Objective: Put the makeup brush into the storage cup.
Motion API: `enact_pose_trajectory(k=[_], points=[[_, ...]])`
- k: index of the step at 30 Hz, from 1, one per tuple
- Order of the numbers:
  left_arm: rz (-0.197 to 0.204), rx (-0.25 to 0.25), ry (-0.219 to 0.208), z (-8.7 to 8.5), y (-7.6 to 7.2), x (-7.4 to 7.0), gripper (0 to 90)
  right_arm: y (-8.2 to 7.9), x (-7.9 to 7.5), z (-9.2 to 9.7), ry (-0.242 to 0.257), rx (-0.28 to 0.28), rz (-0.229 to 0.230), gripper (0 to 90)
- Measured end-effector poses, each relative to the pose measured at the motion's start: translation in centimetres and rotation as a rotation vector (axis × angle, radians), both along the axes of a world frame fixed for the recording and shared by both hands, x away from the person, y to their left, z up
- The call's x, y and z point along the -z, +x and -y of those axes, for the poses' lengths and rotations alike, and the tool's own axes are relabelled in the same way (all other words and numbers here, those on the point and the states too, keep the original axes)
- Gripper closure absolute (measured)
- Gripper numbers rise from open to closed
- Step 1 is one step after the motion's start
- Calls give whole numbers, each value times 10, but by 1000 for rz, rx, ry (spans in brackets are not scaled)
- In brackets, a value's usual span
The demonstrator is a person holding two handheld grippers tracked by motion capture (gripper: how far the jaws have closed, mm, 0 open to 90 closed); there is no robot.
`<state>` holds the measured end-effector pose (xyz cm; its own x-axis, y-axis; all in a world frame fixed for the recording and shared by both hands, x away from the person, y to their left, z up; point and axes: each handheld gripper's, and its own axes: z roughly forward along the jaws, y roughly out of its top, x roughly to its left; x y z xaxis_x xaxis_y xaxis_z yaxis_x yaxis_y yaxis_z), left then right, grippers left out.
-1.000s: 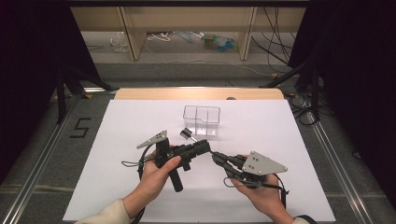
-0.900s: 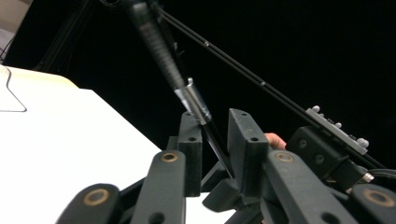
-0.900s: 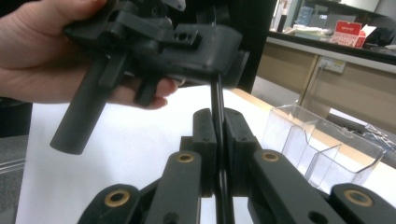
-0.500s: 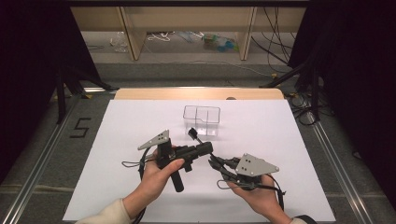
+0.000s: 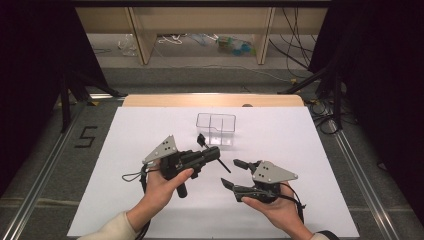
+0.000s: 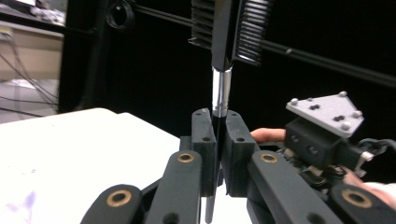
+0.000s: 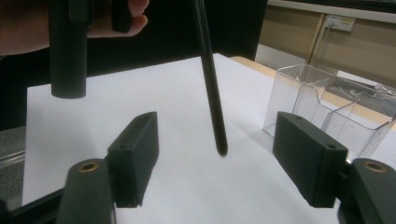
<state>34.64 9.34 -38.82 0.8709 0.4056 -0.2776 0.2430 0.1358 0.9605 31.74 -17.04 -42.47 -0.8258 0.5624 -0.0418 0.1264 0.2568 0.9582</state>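
Brush point(image 6: 221, 93): black handle, silver collar, seemingly black bristles.
Left gripper point(image 5: 216, 155): black, grey plate.
Right gripper point(image 5: 234, 173): black, brass-coloured pins.
Box point(image 5: 216, 123) beyond brush: clear.
Table point(image 5: 310, 150) under box: white.

A table point(image 5: 150, 101) stood in the middle, its pale wooden top showing as a narrow strip along the far edge. Nearly all of it was covered by a large white sheet point(image 5: 310, 150), laid flat and reaching from that strip down to the near edge. On the sheet, towards its far side and about the middle of its width, sat a small clear plastic box point(image 5: 216, 123) with dividers inside, upright, open at the top. From the right gripper view the box point(image 7: 327, 100) rested squarely on the white sheet point(image 7: 154, 93), with bare sheet stretching out all around it.
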Motion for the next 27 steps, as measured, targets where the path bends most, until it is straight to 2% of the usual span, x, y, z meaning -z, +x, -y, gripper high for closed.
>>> enact_pose_trajectory(k=[2, 4, 5, 6, 7, 8, 9, 11, 13, 17, 24, 27], points=[[22, -21, 25, -2, 0, -2, 851, 0, 0, 0, 10, 13, 5, 295], [25, -56, 45, -4, -1, -3, 852, 0, 0, 2, 6, 9, -3, 286], [52, -52, 61, -5, 0, -4, 851, 1, 0, 3, 10, 10, -7, 281], [58, -60, 70, -5, 0, -4, 851, 1, 0, 2, 22, 28, 4, 276], [61, -65, 75, -6, 0, -5, 852, 1, -1, 5, 1, 21, -12, 272], [63, -71, 78, -6, -1, -5, 851, 3, 1, 4, 30, 12, 8, 266], [64, -78, 84, -6, -1, -6, 851, 2, 0, 5, 11, 19, -2, 257], [77, -91, 98, -7, -1, -7, 852, 2, -1, 6, 10, 22, -3, 249], [82, -98, 111, -9, -1, -8, 851, 3, 0, 6, 31, 22, 0, 240], [87, -115, 124, -11, 0, -9, 852, 2, -1, 9, 15, 33, -8, 227], [119, -156, 170, -16, 2, -12, 852, 2, -2, 15, 28, 53, -2, 201], [126, -165, 175, -18, 4, -13, 852, 2, -3, 20, 30, 62, -2, 188]])
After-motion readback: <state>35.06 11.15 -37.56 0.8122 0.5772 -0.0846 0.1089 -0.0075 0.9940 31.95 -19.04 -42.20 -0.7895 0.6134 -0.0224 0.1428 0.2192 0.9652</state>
